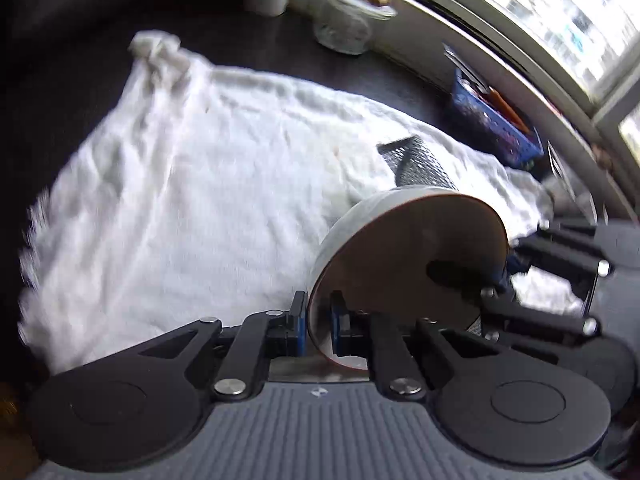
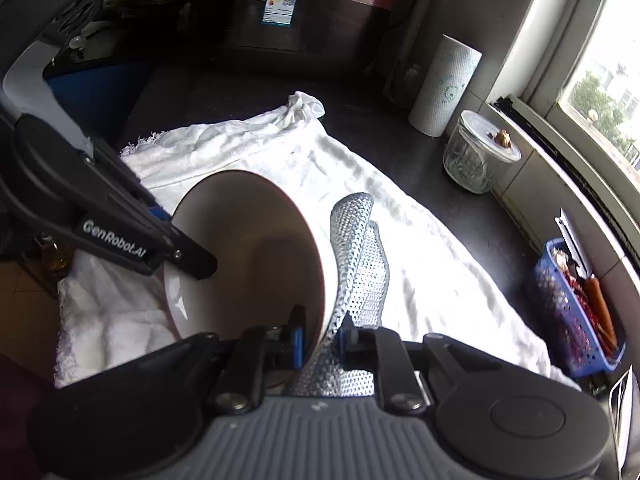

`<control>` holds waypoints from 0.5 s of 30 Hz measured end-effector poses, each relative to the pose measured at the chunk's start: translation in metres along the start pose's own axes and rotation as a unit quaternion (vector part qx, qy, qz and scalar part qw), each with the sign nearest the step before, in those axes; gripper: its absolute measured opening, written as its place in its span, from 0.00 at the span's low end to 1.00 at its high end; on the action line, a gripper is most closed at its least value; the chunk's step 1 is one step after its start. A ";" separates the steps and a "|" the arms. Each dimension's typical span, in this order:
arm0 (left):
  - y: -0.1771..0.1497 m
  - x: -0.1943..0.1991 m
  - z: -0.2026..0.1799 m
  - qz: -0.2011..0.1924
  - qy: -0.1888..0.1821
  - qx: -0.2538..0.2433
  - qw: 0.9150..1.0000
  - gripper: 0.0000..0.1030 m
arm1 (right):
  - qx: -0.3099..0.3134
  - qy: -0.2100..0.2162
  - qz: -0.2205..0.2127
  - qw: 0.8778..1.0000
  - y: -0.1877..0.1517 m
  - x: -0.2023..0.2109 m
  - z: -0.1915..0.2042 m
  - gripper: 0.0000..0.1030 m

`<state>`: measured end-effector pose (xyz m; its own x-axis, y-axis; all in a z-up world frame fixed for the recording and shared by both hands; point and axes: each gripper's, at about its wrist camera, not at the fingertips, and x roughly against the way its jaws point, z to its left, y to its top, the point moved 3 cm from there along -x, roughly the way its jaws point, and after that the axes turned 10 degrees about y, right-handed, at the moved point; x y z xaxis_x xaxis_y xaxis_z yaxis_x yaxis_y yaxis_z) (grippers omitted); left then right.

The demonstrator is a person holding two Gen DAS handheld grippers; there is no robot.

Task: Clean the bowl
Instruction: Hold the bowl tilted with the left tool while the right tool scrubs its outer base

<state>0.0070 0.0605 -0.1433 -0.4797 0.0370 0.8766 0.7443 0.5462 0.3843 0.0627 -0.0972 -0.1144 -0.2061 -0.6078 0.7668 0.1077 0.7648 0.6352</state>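
Observation:
A white bowl with a brownish inside is held tilted on its side above a white towel. My left gripper is shut on the bowl's rim, one finger inside and one outside. My right gripper is shut on a silver mesh scrubbing cloth and on the bowl's wall, with the cloth against the outside and one finger inside. The right gripper shows in the left wrist view at the bowl's far rim. The mesh cloth sticks up behind the bowl there.
A dark counter holds a paper towel roll, a lidded glass jar and a blue basket by the window sill. A dark red cooker stands at the back.

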 end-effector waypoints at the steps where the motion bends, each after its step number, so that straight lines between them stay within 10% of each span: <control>1: -0.001 -0.002 0.004 0.008 -0.009 0.020 1.000 0.10 | -0.008 0.004 0.000 1.000 -0.001 -0.001 0.000 0.17; 6: -0.005 -0.011 0.027 0.044 -0.059 0.134 0.988 0.10 | -0.035 0.018 -0.002 0.999 -0.007 -0.004 0.004 0.25; 10: -0.004 -0.011 0.027 0.043 -0.062 0.131 0.989 0.10 | -0.047 0.019 -0.009 0.999 -0.011 -0.004 0.006 0.22; 15: -0.002 0.006 -0.012 -0.025 0.036 -0.073 0.996 0.20 | -0.056 0.022 -0.015 0.998 -0.009 -0.002 0.001 0.17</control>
<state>0.0078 0.0495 -0.1357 -0.4874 -0.0498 0.8717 0.7827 0.4176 0.4615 0.0614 -0.1026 -0.1222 -0.1686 -0.6402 0.7495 0.2109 0.7193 0.6619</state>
